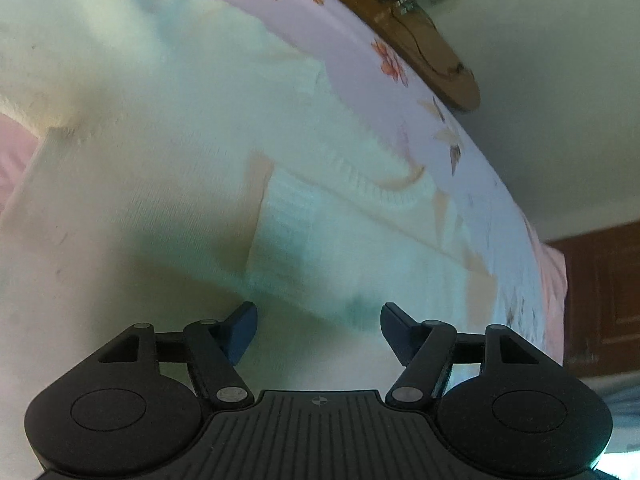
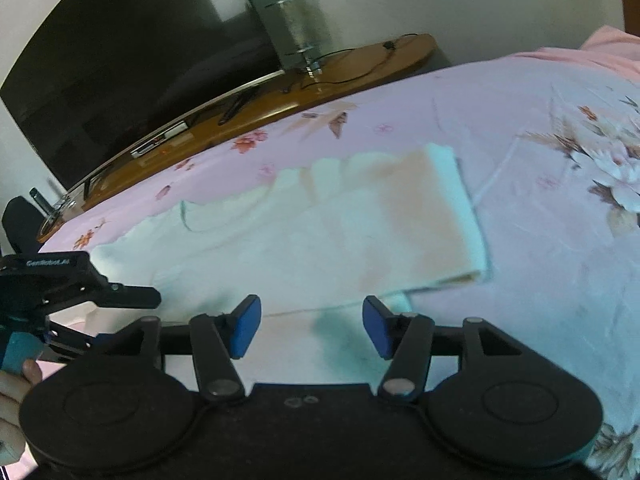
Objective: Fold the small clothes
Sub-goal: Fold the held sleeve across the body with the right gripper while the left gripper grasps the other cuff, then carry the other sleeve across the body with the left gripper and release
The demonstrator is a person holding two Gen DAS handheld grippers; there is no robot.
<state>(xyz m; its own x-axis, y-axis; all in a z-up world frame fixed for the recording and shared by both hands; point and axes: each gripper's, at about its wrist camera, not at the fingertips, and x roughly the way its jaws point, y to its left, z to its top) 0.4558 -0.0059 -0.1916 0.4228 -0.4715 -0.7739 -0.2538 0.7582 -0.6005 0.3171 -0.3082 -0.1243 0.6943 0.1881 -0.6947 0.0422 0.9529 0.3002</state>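
A white knit sweater (image 1: 168, 168) lies flat on a pink floral bedsheet (image 1: 360, 40) and fills most of the left wrist view, its ribbed collar (image 1: 384, 190) to the upper right. My left gripper (image 1: 318, 314) is open just above the sweater's body, with nothing between its pads. In the right wrist view the sweater (image 2: 304, 240) stretches across the sheet, a folded-over part (image 2: 432, 216) at its right end. My right gripper (image 2: 312, 322) is open over the near edge of the cloth. The left gripper's upper finger (image 2: 132, 295) shows at the left edge, held by a hand (image 2: 16, 392).
A dark television (image 2: 132, 64) and a metal lamp base (image 2: 298, 28) stand on a curved wooden shelf (image 2: 360, 68) beyond the bed's far edge. A brown wooden door (image 1: 600, 300) is at the right. The bedsheet (image 2: 540, 280) extends to the right of the sweater.
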